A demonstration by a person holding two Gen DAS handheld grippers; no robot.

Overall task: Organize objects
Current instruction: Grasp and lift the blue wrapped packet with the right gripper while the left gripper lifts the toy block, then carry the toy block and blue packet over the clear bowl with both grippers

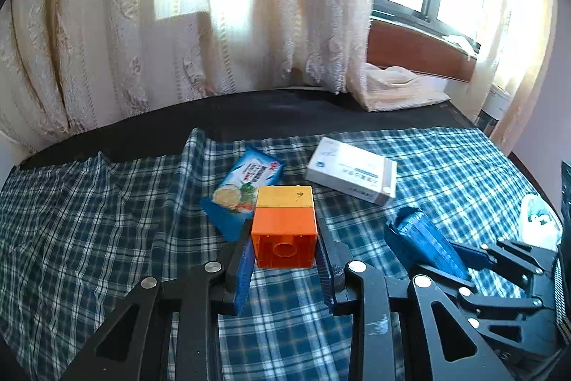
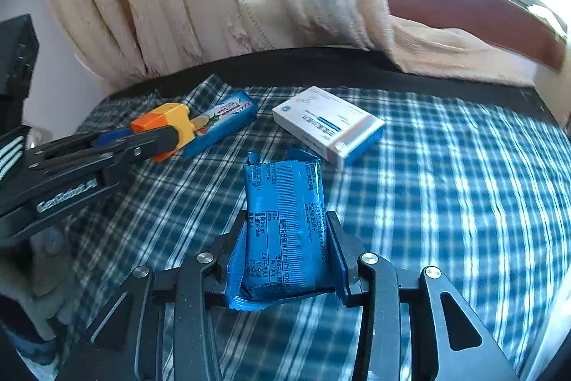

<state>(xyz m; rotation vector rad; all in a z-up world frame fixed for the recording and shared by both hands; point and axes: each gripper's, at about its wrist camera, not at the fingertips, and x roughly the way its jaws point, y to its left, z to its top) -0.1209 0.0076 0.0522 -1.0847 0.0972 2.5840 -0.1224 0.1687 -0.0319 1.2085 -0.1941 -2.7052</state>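
So far the organizing looks barely begun, as a judgement from how things lie: two items are in the grippers and two lie loose on the checked cloth (image 1: 107, 220), and no box, tray or tidy row to receive anything is in view, so where things should end up cannot be told.

Taking the white box (image 2: 328, 124) as the landmark, and going from big to small:

The checked cloth is a soft blue-and-white woven sheet, rumpled into folds to the left of the white box and lying flatter in front of it, spread over a dark surface.

The white box itself is a flat, stiff cardboard carton with sharp edges, blue print and a blue side. It lies untouched on the cloth.

The blue packet (image 2: 285, 231) is a crinkly, glossy foil wrapper with a jagged torn top edge, printed with small text. It sits in front of the white box, clenched between the pads of the right gripper (image 2: 287, 256), which dent its sides inward. It looks light and easily crushed.

The snack bar (image 1: 249, 181), another shiny blue wrapper with a food picture, lies flat just to the left of the white box, still to be handled.

The toy block (image 1: 285, 227) is hard, smooth plastic, an orange cube with a round socket in its near face joined to a yellow one. It is left of the white box, overlapping the snack bar in the left wrist view, and the left gripper (image 1: 285, 252) grips it firmly by its orange sides.
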